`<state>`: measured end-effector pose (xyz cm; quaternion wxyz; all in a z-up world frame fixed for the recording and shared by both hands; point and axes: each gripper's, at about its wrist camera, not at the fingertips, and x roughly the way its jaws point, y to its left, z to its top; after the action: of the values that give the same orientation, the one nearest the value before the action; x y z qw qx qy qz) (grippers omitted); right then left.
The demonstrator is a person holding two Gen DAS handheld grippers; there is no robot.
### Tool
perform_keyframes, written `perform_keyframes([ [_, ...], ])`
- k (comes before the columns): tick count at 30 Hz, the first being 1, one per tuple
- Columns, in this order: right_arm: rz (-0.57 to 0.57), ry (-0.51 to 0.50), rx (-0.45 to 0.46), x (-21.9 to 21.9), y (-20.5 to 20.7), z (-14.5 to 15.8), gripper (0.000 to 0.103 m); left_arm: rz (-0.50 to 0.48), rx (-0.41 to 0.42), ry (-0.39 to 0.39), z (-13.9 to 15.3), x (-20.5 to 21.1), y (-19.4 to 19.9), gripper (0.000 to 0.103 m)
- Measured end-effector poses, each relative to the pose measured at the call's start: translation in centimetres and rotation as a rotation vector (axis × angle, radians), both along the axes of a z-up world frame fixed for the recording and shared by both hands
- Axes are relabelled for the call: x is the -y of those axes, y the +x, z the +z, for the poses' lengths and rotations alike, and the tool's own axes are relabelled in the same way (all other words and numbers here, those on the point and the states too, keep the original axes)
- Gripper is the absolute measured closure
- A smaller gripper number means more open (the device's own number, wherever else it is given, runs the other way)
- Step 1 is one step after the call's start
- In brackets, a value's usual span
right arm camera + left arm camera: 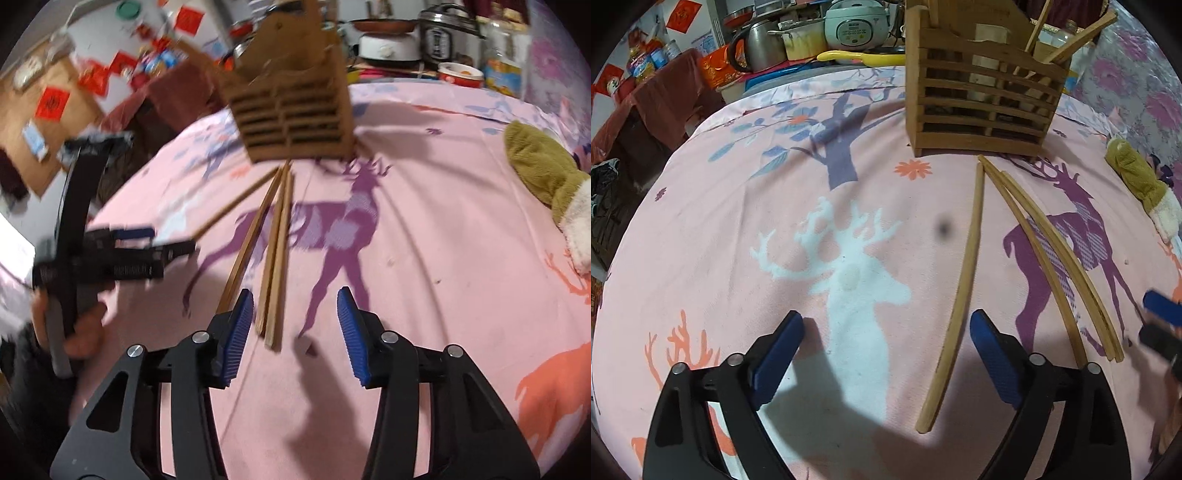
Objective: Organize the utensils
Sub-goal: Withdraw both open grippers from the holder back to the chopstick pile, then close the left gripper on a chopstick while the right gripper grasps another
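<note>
A slatted wooden utensil holder (986, 92) stands at the back of the pink deer-print cloth and holds several chopsticks; it also shows in the right wrist view (291, 107). Several wooden chopsticks (964, 258) lie on the cloth in front of it, one apart at the left, the others close together (1056, 258). My left gripper (886, 332) is open and empty, just left of the single chopstick. My right gripper (295, 306) is open, with the near ends of two chopsticks (275, 266) between its fingers, untouched. The left gripper (147, 243) shows blurred in the right wrist view.
A green and white plush mitt (1145, 188) lies at the right edge of the cloth, also in the right wrist view (546, 177). Pots, a rice cooker (857, 26), a kettle and a yellow ladle stand behind the cloth. Red-covered furniture stands at the left.
</note>
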<state>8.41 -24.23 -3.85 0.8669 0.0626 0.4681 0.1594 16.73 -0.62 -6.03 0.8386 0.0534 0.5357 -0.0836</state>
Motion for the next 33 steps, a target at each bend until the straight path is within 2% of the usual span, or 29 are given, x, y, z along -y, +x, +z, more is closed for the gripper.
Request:
perform_keyframes([
  [3,0.058,-0.043,-0.002,-1.1,-1.3,-0.4,0.056,0.008,0.001,0.022,-0.1,0.0,0.0,0.006],
  [7,0.122,-0.127,0.009,-2.3,-2.7,-1.1,0.056,0.019,-0.011,0.011,-0.2,-0.3,0.1,0.006],
  [9,0.123,-0.182,0.02,-2.9,-2.8,-1.4,0.065,0.019,-0.01,0.015,-0.2,-0.3,0.1,0.006],
  [10,0.119,-0.191,0.024,-2.9,-2.7,-1.4,0.073,0.019,-0.01,0.016,-0.2,-0.3,0.1,0.006],
  [11,0.107,-0.192,0.028,-2.7,-2.6,-1.3,0.086,0.019,-0.009,0.016,-0.3,-0.3,0.1,0.006],
  [13,0.071,-0.186,0.02,-1.8,-2.2,-1.3,0.094,0.019,-0.01,0.015,-0.2,-0.3,0.1,0.006],
  [15,0.042,-0.181,0.008,-1.0,-1.8,-1.3,0.094,0.02,-0.009,0.016,-0.2,-0.3,0.1,0.006],
  [17,0.038,-0.164,0.002,-0.5,-1.5,-1.3,0.089,0.02,-0.009,0.017,-0.2,-0.3,0.1,0.006],
  [26,0.034,-0.195,0.016,-1.0,-1.2,-1.5,0.082,0.021,-0.008,0.019,-0.3,-0.2,0.1,0.006],
  [30,0.031,-0.196,0.023,-1.1,-1.0,-1.8,0.082,0.02,-0.007,0.02,-0.3,-0.2,0.1,0.006],
  [33,0.018,-0.182,0.017,-0.8,-0.9,-1.8,0.087,0.023,-0.002,0.024,-0.2,-0.3,0.0,0.006],
])
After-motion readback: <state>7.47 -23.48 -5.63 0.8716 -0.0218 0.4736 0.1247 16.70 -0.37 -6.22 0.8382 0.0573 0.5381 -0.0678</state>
